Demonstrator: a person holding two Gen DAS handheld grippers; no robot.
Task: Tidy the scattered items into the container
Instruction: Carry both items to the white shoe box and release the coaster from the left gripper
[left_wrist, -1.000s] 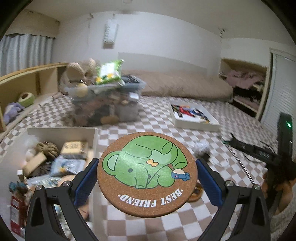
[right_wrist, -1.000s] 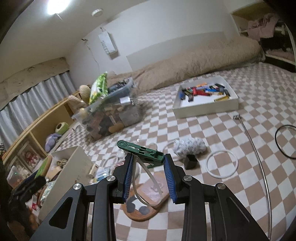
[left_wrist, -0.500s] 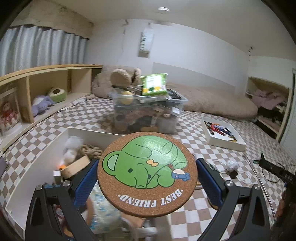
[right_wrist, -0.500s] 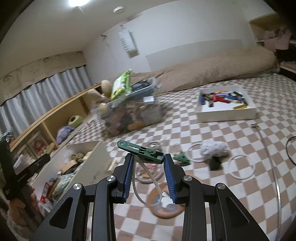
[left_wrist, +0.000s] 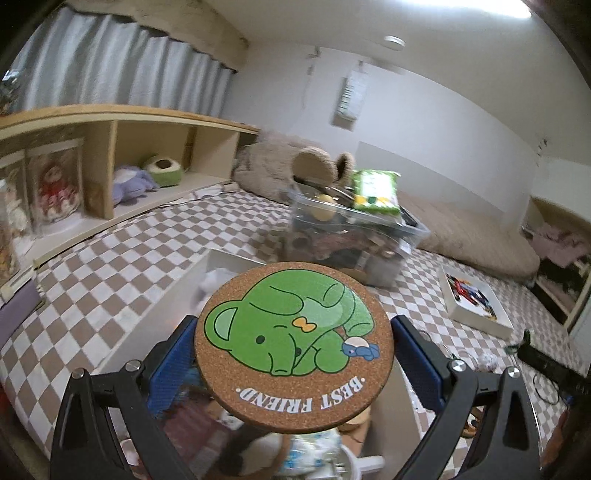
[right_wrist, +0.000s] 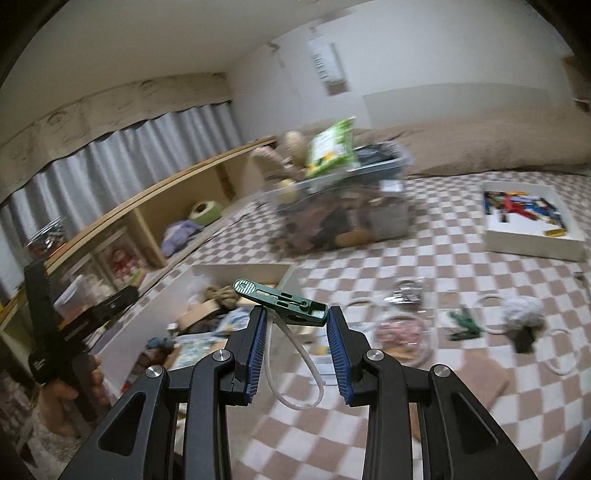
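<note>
Gripping the light, stiff coaster (left_wrist: 293, 347) by its rim in my left gripper (left_wrist: 293, 365), my right gripper (right_wrist: 295, 345) clamped on a small clip (right_wrist: 280, 302), I judge both easy to drop into the box (right_wrist: 255, 272).

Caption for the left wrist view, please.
Left gripper holds a cork coaster with a green bear above the white storage box.

A brown-and-white checkered surface (right_wrist: 424, 266) fills the middle and lower right of the right wrist view. Directly on it, at lower left, stands an open white box (right_wrist: 284, 275) crowded with odds and ends. Above centre sits a clear plastic bin (right_wrist: 391, 218) heaped with things. At the right edge lies a flat white tray (right_wrist: 532, 245) of small colourful pieces. Between them, at centre right, lie a green clip (right_wrist: 463, 323), white rings (right_wrist: 491, 314) and a white fluffy bundle (right_wrist: 522, 308).
</note>
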